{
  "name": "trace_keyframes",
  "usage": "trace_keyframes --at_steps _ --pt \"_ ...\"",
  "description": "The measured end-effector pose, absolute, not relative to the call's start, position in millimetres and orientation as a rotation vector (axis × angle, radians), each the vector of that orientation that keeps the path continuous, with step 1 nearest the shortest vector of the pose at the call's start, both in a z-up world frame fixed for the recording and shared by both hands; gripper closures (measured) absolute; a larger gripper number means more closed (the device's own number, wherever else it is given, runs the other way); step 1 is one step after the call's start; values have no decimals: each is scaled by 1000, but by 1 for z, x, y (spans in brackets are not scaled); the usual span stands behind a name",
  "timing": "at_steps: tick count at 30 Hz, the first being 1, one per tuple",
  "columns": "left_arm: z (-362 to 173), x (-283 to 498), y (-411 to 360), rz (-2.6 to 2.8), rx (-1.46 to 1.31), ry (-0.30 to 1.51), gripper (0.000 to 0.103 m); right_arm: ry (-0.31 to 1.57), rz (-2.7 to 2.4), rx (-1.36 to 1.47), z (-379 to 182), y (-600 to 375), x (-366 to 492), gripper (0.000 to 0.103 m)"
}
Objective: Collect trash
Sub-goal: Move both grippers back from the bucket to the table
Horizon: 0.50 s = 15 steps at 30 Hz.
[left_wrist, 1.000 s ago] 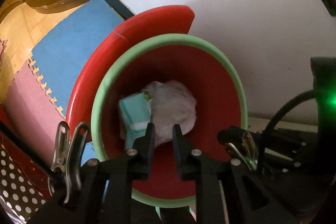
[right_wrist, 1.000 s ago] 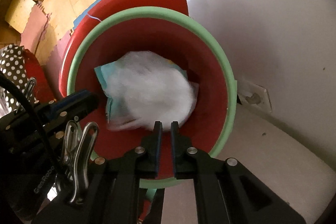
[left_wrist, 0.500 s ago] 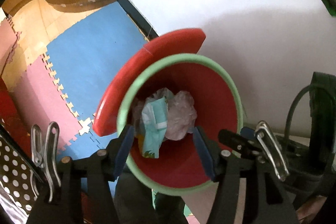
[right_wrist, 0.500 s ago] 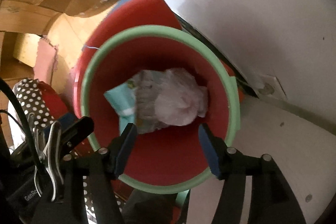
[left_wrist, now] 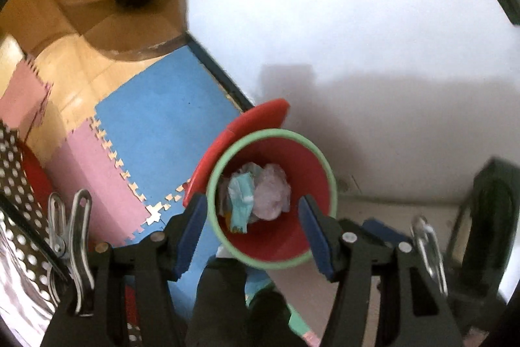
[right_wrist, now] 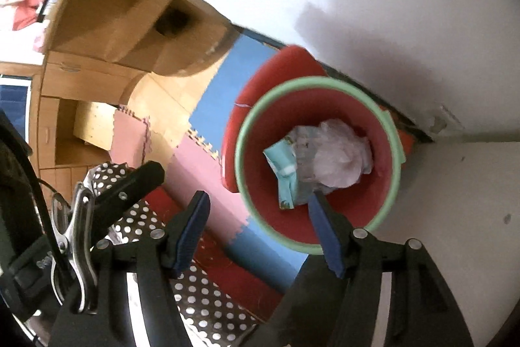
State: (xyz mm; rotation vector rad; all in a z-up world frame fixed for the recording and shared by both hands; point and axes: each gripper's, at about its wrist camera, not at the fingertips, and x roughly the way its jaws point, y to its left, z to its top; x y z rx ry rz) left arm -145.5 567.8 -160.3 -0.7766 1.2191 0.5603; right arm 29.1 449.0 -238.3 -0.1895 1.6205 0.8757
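Both grippers are above the red bin (left_wrist: 279, 246), pointing steeply down into it; nothing held in either. Left gripper (left_wrist: 252, 225): jaws have just been opening, now spread wide, blue pads (left_wrist: 191, 233) clear of everything, bin mouth framed between them. Right gripper (right_wrist: 261, 231): same story, jaws have just been opening, released and empty; its right pad (right_wrist: 325, 236) overlaps the near rim in view but I judge it's well above, not touching.

Key relation: the trash sits straight down the left gripper's line, centred between its fingers; from the right gripper it's offset up and to the right of the gap, so left is better lined up if anything needs re-seating.

Bin contents: a crumpled whitish plastic bag (right_wrist: 341, 158) on the wall side, a teal wrapper (right_wrist: 284, 174) leaning against it on the floor-mat side; the wrapper's long axis runs roughly from the middle of the bin towards the near rim. Both lie well below the green rim (left_wrist: 211, 181); nothing hangs over the edge. Red lid (left_wrist: 256, 119) stands tipped open behind the bin, against the white wall (left_wrist: 357, 21).

My read: this drop is done; next move is to go for more trash; I see none on the blue and pink foam mat (left_wrist: 156, 126).
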Motion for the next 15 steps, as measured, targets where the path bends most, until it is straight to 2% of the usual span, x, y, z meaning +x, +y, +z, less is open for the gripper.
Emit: trace_keyframes --at_steps 6,15 --pt "-115 -146 545 512 -693 1196 41 1491 975 -342 -182 449 28 38" --pt "-56 -124 489 513 -519 1169 42 1422 1066 -260 -131 415 45 38"
